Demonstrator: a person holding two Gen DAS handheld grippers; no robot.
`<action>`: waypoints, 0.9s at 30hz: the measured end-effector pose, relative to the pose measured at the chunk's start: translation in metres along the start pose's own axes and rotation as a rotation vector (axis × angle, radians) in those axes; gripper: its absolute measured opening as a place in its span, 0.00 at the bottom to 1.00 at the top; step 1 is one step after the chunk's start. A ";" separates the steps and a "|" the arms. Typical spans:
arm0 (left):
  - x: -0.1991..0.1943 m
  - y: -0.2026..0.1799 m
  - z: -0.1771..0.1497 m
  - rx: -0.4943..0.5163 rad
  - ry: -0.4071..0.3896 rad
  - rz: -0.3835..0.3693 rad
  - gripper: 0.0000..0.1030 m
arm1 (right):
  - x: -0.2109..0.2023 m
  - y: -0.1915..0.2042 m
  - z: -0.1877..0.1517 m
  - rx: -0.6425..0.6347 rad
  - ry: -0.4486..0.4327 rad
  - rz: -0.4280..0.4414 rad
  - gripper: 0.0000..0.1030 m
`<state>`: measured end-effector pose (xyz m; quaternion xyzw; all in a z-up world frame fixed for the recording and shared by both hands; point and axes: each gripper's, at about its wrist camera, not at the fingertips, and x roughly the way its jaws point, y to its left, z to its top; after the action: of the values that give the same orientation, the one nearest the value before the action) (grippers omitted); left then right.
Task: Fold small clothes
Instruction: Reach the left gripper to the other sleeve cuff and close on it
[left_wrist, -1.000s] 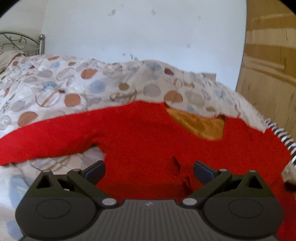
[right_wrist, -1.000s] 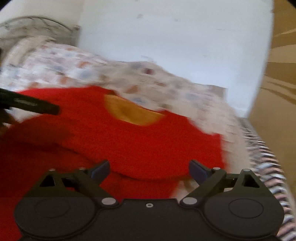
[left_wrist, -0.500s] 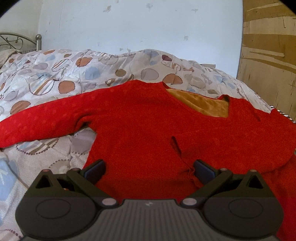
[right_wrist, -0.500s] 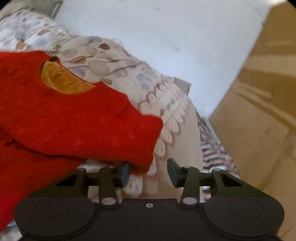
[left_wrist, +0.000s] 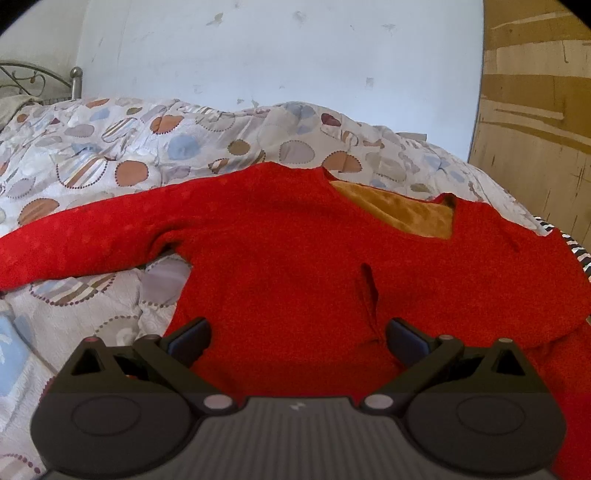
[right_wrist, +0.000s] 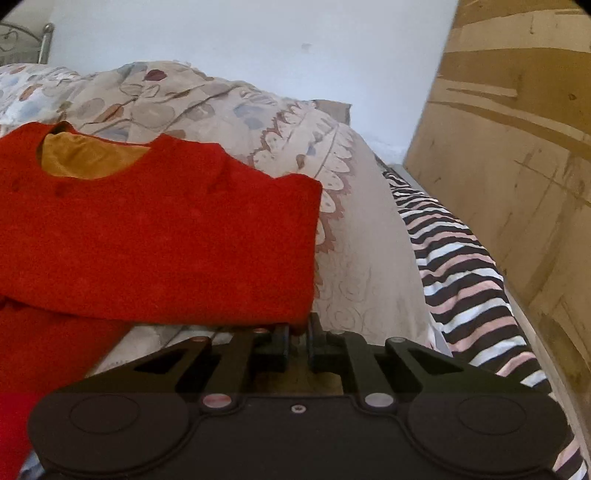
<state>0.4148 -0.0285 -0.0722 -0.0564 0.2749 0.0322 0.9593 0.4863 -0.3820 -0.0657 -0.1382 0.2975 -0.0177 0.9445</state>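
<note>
A small red sweater (left_wrist: 295, 258) with a mustard-yellow lining at the neck lies spread on the bed, one sleeve (left_wrist: 74, 243) stretched out to the left. My left gripper (left_wrist: 297, 336) is open just over the sweater's lower body, touching nothing. In the right wrist view the sweater's right part (right_wrist: 166, 236) lies folded over onto the body. My right gripper (right_wrist: 297, 336) is shut on the lower right corner of that folded part.
A quilt with coloured circles (left_wrist: 147, 140) covers the bed. A striped black, white and pink cloth (right_wrist: 461, 266) lies along the bed's right edge beside a brown wooden panel (right_wrist: 517, 147). A metal headboard (left_wrist: 44, 81) and white wall stand behind.
My right gripper swung right to the sweater's right edge and closed from open onto its corner. My left gripper stayed open and drew slightly nearer the sweater.
</note>
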 end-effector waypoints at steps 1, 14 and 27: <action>0.000 0.000 0.000 -0.001 0.000 -0.001 1.00 | 0.000 -0.002 0.000 0.010 0.005 -0.001 0.00; -0.019 0.013 0.010 -0.054 0.000 -0.035 1.00 | -0.061 -0.016 -0.006 0.074 -0.015 0.040 0.55; -0.117 0.114 0.033 -0.102 -0.023 0.157 1.00 | -0.159 0.065 -0.010 0.096 -0.111 0.335 0.99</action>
<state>0.3226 0.0851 0.0075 -0.0831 0.2653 0.1219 0.9528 0.3466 -0.3040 -0.0026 -0.0425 0.2625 0.1333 0.9547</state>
